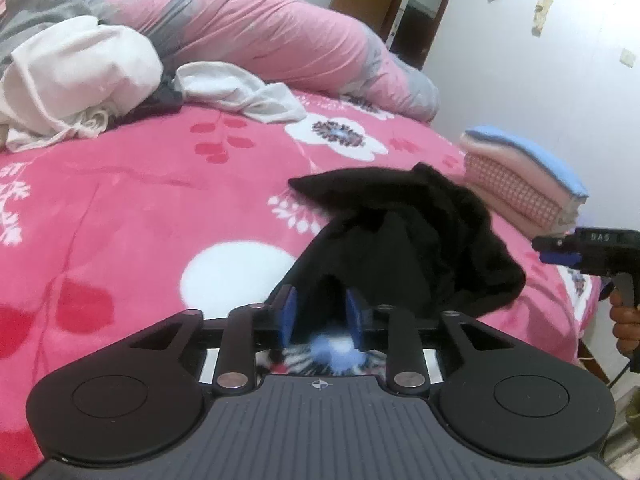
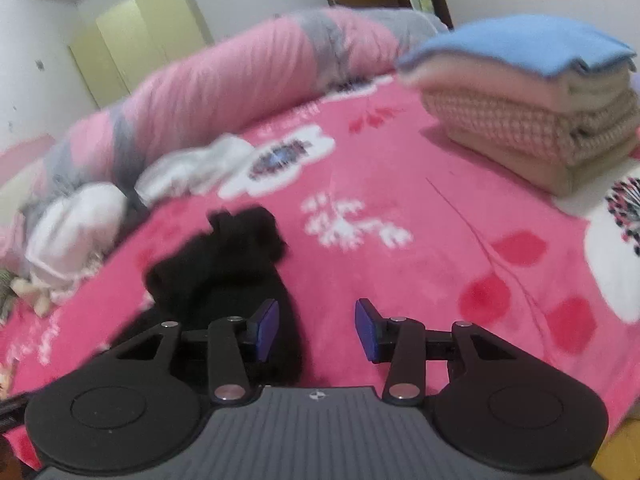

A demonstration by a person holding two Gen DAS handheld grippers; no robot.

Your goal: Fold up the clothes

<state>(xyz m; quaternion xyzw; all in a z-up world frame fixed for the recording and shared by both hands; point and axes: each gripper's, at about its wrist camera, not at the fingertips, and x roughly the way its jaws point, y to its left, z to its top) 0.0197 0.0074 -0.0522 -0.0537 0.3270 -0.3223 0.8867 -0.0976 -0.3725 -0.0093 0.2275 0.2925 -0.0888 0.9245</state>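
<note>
Black garment crumpled on bedspread, long axis running away from left claw

Black garment beside parted hand-held gripper (nothing gripped).

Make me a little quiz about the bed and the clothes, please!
1. True or false: the right gripper is squeezing the black garment.
2. What colour is the top layer of the folded stack? A green, B blue, C yellow.
3. Fill in: the unfolded white clothes lie beside the rolled pink and grey ____.

Key: 1 false, its jaws stand open with nothing between them. 2 B. 3 quilt.
</note>
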